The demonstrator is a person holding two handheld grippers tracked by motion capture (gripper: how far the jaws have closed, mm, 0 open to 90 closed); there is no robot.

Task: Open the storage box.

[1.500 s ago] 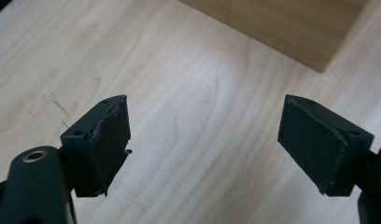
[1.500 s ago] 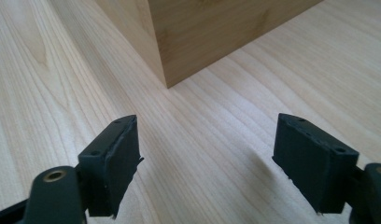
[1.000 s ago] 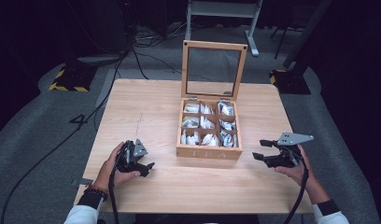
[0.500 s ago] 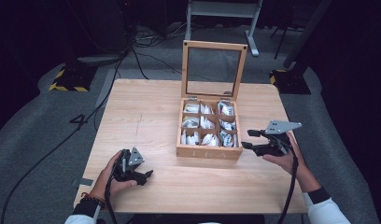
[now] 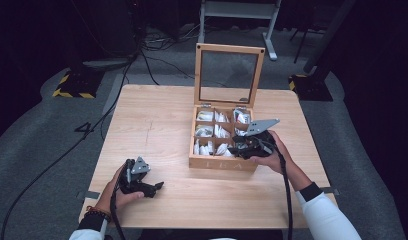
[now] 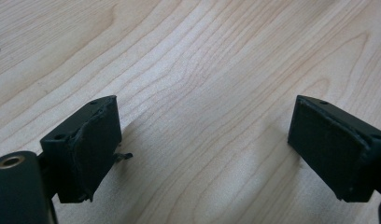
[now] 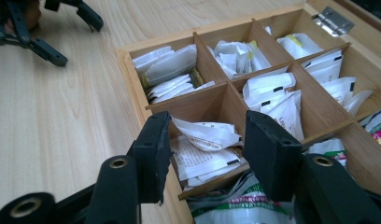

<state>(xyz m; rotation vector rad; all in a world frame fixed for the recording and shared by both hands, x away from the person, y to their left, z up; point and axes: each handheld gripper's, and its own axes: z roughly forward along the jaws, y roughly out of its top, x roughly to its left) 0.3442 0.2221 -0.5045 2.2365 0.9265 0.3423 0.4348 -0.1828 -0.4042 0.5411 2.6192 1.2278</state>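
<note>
A wooden tea box (image 5: 222, 164) stands right of the table's middle with its glass lid (image 5: 227, 75) raised. Its compartments hold white tea bag packets (image 7: 205, 134). My right gripper (image 5: 237, 149) hangs over the box's front right corner. In the right gripper view it (image 7: 205, 144) is open, its jaws on either side of a white packet in a front compartment, not closed on it. My left gripper (image 5: 154, 187) rests near the table's front left edge. In the left gripper view it (image 6: 202, 149) is open wide over bare wood.
Green and pink printed packets (image 7: 235, 205) lie in the compartment nearest the right gripper. The left gripper (image 7: 25, 28) shows far off in the right gripper view. Cables and metal stands (image 5: 237, 10) lie on the dark floor beyond the wooden table (image 5: 157, 125).
My right gripper has moved left and forward from the table's right side to over the box's front right compartments. My left gripper has drawn back toward the near edge.
</note>
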